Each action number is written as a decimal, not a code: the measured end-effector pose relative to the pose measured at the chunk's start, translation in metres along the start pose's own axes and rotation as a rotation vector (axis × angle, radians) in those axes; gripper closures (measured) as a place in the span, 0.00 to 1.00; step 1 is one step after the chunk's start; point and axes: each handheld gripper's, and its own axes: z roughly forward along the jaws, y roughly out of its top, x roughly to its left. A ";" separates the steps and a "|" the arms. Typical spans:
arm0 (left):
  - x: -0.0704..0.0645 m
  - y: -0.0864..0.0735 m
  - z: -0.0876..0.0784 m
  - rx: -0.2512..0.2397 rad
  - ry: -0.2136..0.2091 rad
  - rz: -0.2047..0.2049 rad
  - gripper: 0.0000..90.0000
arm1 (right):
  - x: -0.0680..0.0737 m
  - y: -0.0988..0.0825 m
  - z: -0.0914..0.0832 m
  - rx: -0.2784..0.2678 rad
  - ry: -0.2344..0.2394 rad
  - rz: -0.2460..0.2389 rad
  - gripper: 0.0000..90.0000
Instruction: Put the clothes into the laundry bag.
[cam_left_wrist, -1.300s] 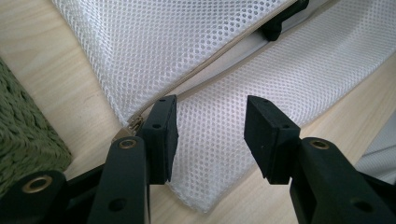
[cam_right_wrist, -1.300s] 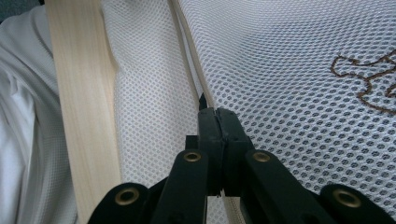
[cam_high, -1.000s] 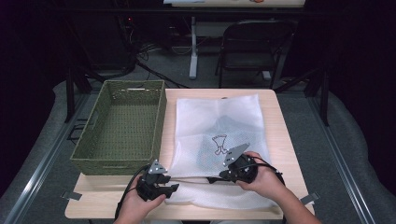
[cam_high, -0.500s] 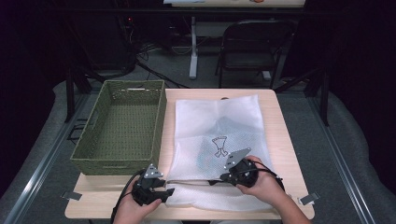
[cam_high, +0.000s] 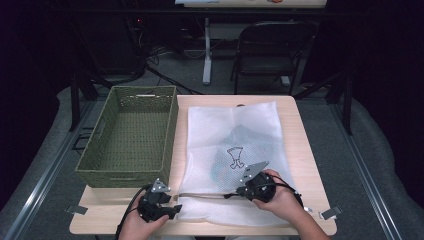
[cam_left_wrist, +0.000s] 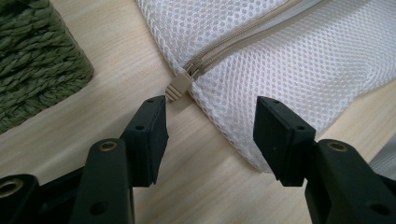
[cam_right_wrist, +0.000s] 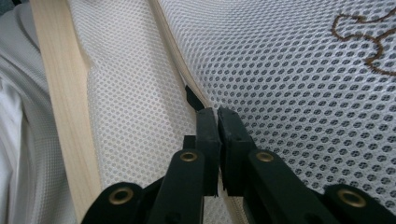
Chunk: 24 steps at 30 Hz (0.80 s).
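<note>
The left gripper (cam_left_wrist: 210, 135), its jaws just opened wider and released around nothing, has sunk toward the table's near edge beside the zipper pull (cam_left_wrist: 179, 86) at the mesh bag's (cam_high: 235, 150) near-left corner, while the right gripper (cam_right_wrist: 217, 116) stays clenched on the zipper seam, so unzipping looks about to begin.

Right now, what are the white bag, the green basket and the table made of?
The white bag looks like soft mesh fabric, probably synthetic: small holes cover it, and a beige zipper runs along it. The green basket seems woven from twisted cord or grass, matte; its strands show in the left gripper view. The table looks like pale wood or wood-look laminate, smooth, with fine grain lines.
</note>
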 end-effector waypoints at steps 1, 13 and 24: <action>0.000 0.000 0.001 -0.002 -0.006 0.000 0.49 | 0.001 -0.001 0.001 0.006 0.000 0.010 0.97; 0.006 0.005 0.009 -0.007 -0.014 -0.019 0.48 | 0.001 -0.003 0.003 0.001 0.010 0.020 0.87; -0.002 0.003 0.010 0.021 -0.018 -0.009 0.52 | 0.010 0.005 -0.002 -0.065 0.004 -0.005 0.69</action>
